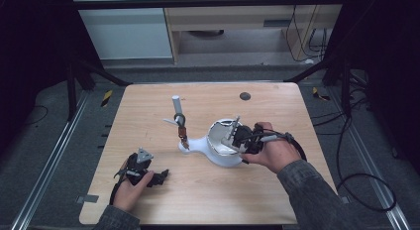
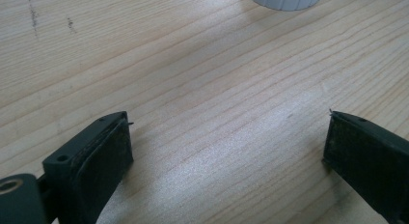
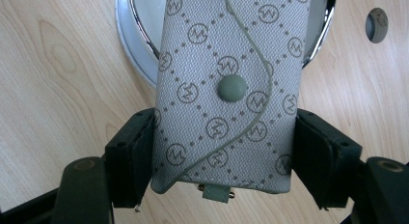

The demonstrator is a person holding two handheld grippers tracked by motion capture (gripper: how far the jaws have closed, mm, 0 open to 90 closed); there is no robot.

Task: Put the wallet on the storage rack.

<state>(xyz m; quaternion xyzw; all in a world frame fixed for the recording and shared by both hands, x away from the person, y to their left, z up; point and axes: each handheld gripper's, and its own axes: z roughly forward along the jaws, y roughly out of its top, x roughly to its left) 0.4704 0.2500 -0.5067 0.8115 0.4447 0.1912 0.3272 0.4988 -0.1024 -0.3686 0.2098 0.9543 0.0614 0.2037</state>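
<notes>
Grey monogrammed key pouch [image 3: 226, 93] with snap button: clamped by its sides between the jaws of the right gripper [image 1: 236, 137], poised over the chrome-rimmed dish of a white stand [image 1: 218, 149], right of table centre. Left gripper [image 2: 226, 151]: jaws wide apart, nothing between them, low over the bare wooden table [image 1: 148, 106], near-left. Stand's upright arm [image 1: 179, 121]: left of the dish.

This looks like a lab or test room set up for recording: a small wooden bench [image 1: 163, 98] stands alone on grey carpet [image 1: 44, 121] between metal floor rails [image 1: 47, 163], framed by dark metal struts [image 1: 218, 3], with black cables [image 1: 364, 190] trailing across the floor and bare plywood cabinets [image 1: 233, 27] behind.
</notes>
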